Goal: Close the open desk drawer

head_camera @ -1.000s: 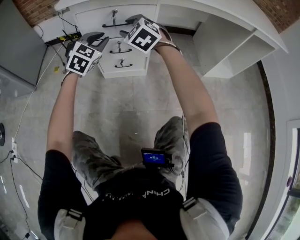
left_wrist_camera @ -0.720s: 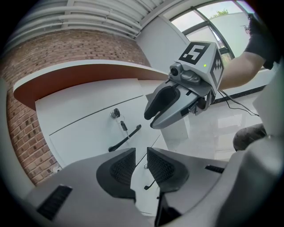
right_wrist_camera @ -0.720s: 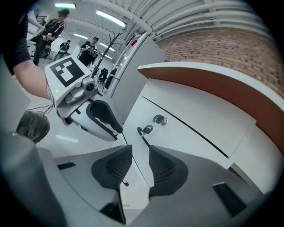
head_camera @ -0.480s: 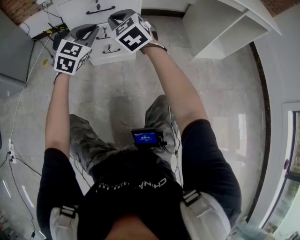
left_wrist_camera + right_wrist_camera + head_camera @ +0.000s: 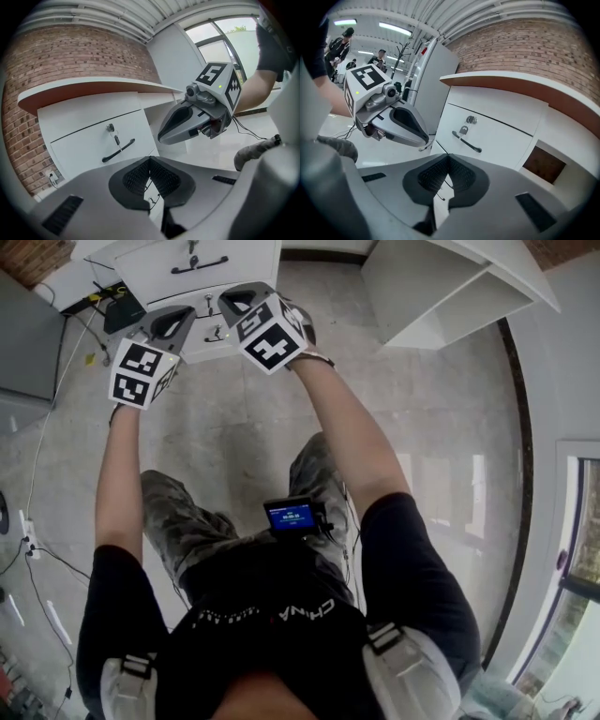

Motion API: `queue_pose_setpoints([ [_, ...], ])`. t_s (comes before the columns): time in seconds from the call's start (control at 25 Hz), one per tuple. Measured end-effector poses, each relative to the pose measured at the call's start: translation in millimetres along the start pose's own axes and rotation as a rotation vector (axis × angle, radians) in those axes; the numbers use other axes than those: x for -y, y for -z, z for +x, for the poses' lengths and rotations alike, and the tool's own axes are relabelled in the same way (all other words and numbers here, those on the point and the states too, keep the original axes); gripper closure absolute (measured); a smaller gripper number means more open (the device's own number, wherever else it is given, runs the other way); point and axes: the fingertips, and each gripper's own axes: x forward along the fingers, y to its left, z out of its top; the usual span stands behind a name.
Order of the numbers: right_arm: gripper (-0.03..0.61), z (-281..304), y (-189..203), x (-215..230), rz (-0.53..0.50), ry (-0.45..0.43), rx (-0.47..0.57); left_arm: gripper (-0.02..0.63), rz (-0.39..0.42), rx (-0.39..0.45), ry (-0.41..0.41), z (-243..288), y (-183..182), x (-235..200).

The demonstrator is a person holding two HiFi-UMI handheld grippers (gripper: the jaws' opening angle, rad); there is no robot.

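The white desk's drawer stack (image 5: 202,277) stands at the top of the head view, with black bar handles on its fronts. The top drawer (image 5: 98,145) has a key in its lock and a black handle (image 5: 118,150); the same handle (image 5: 466,142) shows in the right gripper view. Whether any drawer stands out I cannot tell. My left gripper (image 5: 181,315) (image 5: 150,159) is shut and empty, a short way in front of the drawers. Beside it my right gripper (image 5: 234,294) (image 5: 449,157) is shut on nothing, pointing at the same fronts.
A black box with cables (image 5: 122,307) lies on the floor left of the drawers. An open white shelf bay (image 5: 450,296) is at the right. A grey panel (image 5: 28,343) stands at the left. More cables (image 5: 28,545) trail along the left floor.
Both grippers have drawn back a little from the drawer fronts, and the desk has slid toward the top of the head view. The right gripper's marker cube has rolled.
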Motion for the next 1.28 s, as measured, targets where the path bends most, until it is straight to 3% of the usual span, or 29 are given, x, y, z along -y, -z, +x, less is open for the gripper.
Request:
queue_pose_setpoints([
  [0.28, 0.563, -65.2, -82.6, 20.6, 0.089, -0.089, -0.107, 0.601, -0.088, -0.094, 0.065, -51.2, -98.0, -26.0],
  [0.52, 0.563, -153.3, -171.6, 33.0, 0.133, -0.137, -0.181, 0.601, -0.177, -0.153, 0.121, -129.1, -196.3, -28.6],
  [0.84, 0.563, -266.9, -261.1, 55.3, 0.201, -0.145, -0.209, 0.601, -0.261, -0.171, 0.113, -213.8, -320.1, -23.0],
  [1.08, 0.563, -323.2, -285.6, 62.5, 0.234, -0.141, -0.189, 0.601, -0.314, -0.170, 0.071, -249.6, -362.5, -0.8],
  [1.28, 0.563, -352.5, -287.3, 63.3, 0.223, -0.149, -0.170, 0.601, -0.305, -0.173, 0.043, -261.6, -379.7, 17.6],
])
